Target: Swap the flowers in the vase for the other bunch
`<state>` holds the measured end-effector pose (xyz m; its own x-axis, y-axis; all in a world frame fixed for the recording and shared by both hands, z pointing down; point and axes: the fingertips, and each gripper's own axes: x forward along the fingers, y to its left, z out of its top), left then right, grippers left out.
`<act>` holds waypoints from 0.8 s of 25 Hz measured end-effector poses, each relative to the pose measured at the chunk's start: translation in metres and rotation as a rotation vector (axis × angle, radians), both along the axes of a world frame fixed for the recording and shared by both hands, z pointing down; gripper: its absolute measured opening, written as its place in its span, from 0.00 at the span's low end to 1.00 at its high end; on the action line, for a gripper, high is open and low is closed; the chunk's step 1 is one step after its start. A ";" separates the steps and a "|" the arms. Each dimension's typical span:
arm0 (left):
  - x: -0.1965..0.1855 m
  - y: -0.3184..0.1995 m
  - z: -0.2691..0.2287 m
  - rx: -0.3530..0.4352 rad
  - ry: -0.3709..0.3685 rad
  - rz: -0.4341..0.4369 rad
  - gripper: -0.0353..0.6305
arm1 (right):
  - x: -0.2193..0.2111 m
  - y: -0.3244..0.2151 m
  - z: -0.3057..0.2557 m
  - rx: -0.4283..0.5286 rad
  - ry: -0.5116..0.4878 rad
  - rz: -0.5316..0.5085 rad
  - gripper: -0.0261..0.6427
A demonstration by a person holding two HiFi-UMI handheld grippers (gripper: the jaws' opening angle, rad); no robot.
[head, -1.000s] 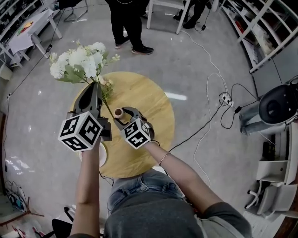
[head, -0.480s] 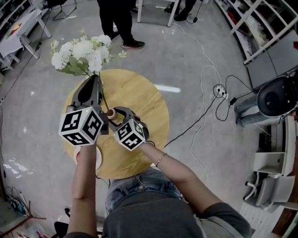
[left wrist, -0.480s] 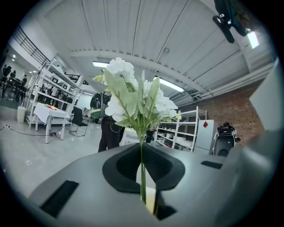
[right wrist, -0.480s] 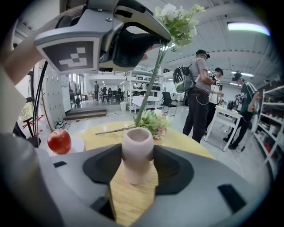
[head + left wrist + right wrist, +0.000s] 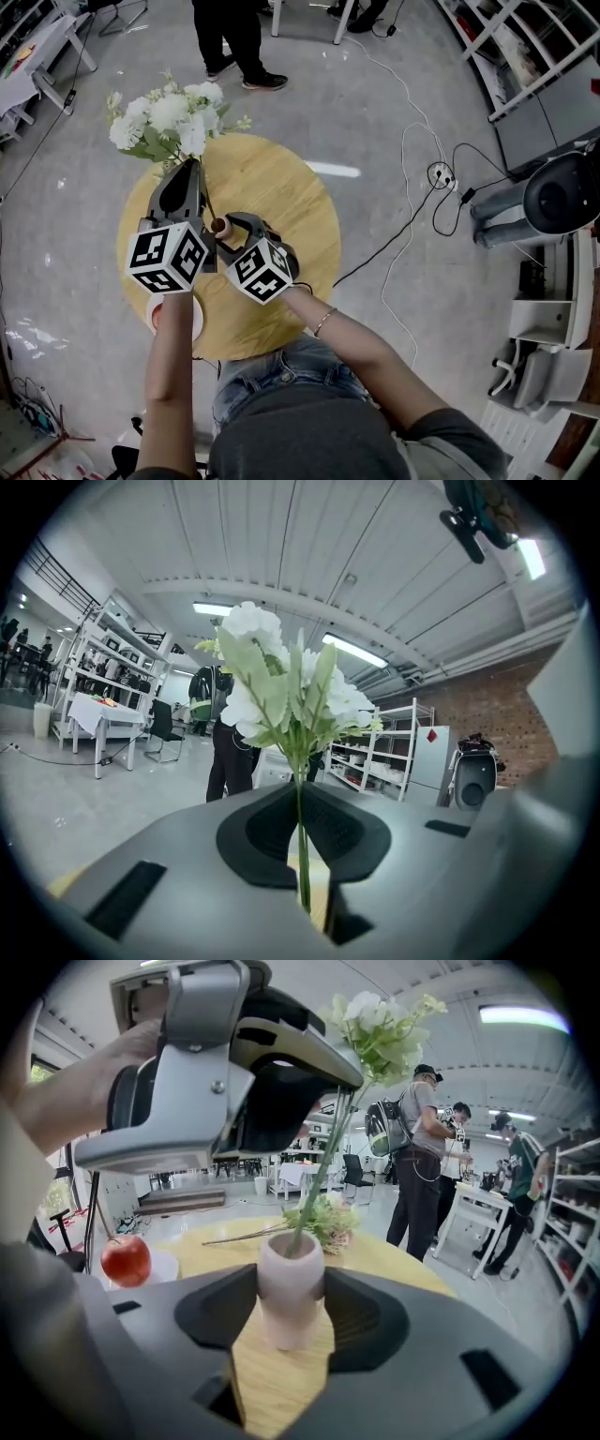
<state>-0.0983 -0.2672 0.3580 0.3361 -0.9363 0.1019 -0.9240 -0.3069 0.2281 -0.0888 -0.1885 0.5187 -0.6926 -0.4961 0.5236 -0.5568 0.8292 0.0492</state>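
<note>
White flowers point(image 5: 169, 117) with green leaves stand up from my left gripper point(image 5: 186, 171), which is shut on their thin stems point(image 5: 302, 855). The blooms point(image 5: 281, 686) fill the middle of the left gripper view. The stems slant down into the mouth of a small pink vase point(image 5: 291, 1283) on the round wooden table point(image 5: 281, 197). My right gripper point(image 5: 291, 1321) holds that vase point(image 5: 217, 226), one pad pressed on each side. The other bunch point(image 5: 323, 1221), greenish with long bare stems, lies flat on the table behind the vase.
A red apple point(image 5: 126, 1258) sits on a white plate point(image 5: 167, 1265) at the table's left. People point(image 5: 417, 1171) stand beyond the table's far side, legs point(image 5: 230, 42) showing in the head view. Cables point(image 5: 412, 141) and a socket lie on the floor to the right. Shelving lines the room.
My left gripper has come down with the white bunch, and the stems reach lower into the vase's mouth. The right gripper has stayed on the vase.
</note>
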 end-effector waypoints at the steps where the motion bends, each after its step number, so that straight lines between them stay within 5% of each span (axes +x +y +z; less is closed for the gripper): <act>1: 0.000 0.002 0.005 -0.009 0.000 0.001 0.09 | 0.001 0.001 0.000 0.000 -0.001 0.000 0.39; 20: 0.000 0.053 0.056 -0.169 -0.040 0.063 0.09 | 0.003 0.008 0.004 -0.004 0.010 0.018 0.39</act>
<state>-0.0982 -0.2138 0.4136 0.3860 -0.8820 0.2703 -0.9136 -0.3249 0.2445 -0.0854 -0.1801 0.5224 -0.6782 -0.5067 0.5322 -0.5713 0.8191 0.0517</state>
